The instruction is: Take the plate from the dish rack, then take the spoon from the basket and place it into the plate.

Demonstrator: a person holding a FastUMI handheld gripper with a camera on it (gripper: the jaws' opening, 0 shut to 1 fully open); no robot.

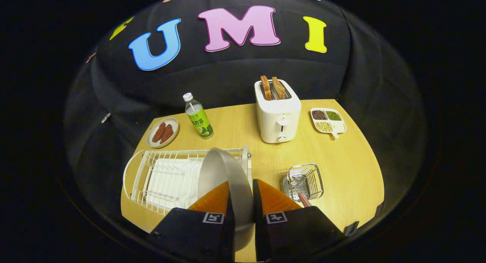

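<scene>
A grey plate point(222, 172) stands on edge between my two orange fingers point(214, 200), which press on its rim from both sides, so my gripper point(241, 196) is shut on it. The plate is held above the right end of the white dish rack point(167, 179). To the right of the fingers stands a small wire basket point(303, 181). The spoon point(303, 198) leans in it, its reddish handle poking out toward my right finger.
On the wooden table point(341, 168) beyond the rack stand a green drink bottle point(198, 117), a white toaster point(278, 111) with two slices of toast, a small plate with reddish pieces point(162, 132) and a divided dish of beans point(328, 120).
</scene>
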